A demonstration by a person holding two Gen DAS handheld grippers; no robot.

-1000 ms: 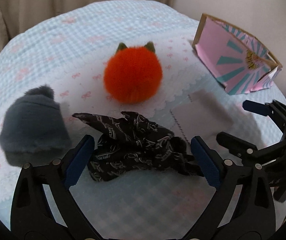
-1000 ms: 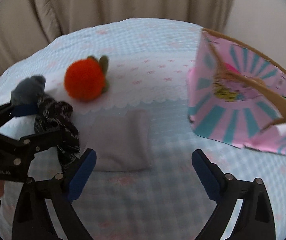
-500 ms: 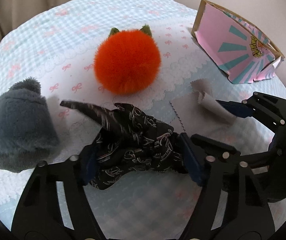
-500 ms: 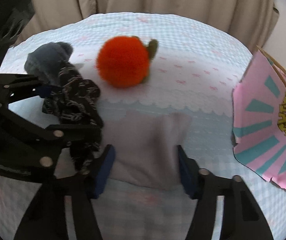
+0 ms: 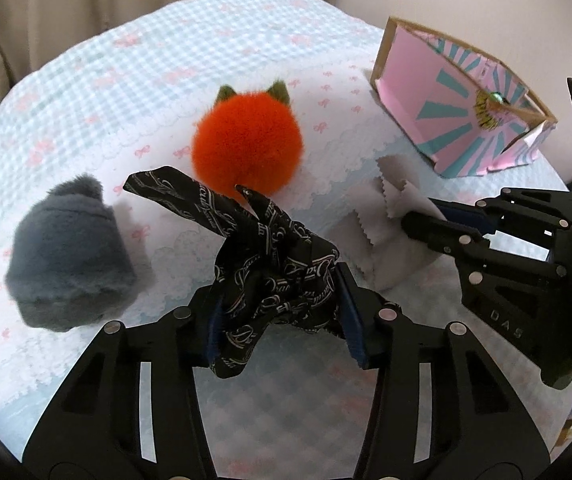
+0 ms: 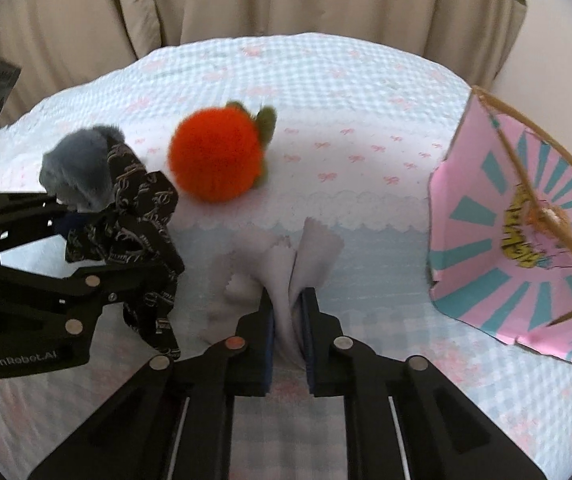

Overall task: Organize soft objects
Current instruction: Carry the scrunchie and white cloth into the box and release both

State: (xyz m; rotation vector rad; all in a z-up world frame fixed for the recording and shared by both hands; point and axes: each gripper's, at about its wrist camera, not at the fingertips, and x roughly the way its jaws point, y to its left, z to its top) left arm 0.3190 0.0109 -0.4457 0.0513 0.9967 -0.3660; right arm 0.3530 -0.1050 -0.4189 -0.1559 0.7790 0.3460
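My left gripper (image 5: 280,314) is shut on a black patterned scarf (image 5: 270,256), bunched between its blue pads and lifted off the table; the scarf also shows in the right wrist view (image 6: 142,216). My right gripper (image 6: 287,320) is shut on a pale grey cloth (image 6: 286,264), pinched into a fold; the cloth also shows in the left wrist view (image 5: 381,216). An orange fluffy ball with green ears (image 5: 246,148) sits behind the scarf. A grey plush piece (image 5: 70,256) lies to the left.
A pink and teal cardboard box (image 5: 457,104) lies open on its side at the right, also seen in the right wrist view (image 6: 525,216). The round table has a light blue checked cloth (image 5: 158,52). Beige curtains (image 6: 286,0) hang behind.
Both grippers went from open to shut. The left one closed on the black scarf and raised it. The right one closed on the grey cloth and pinched it up.
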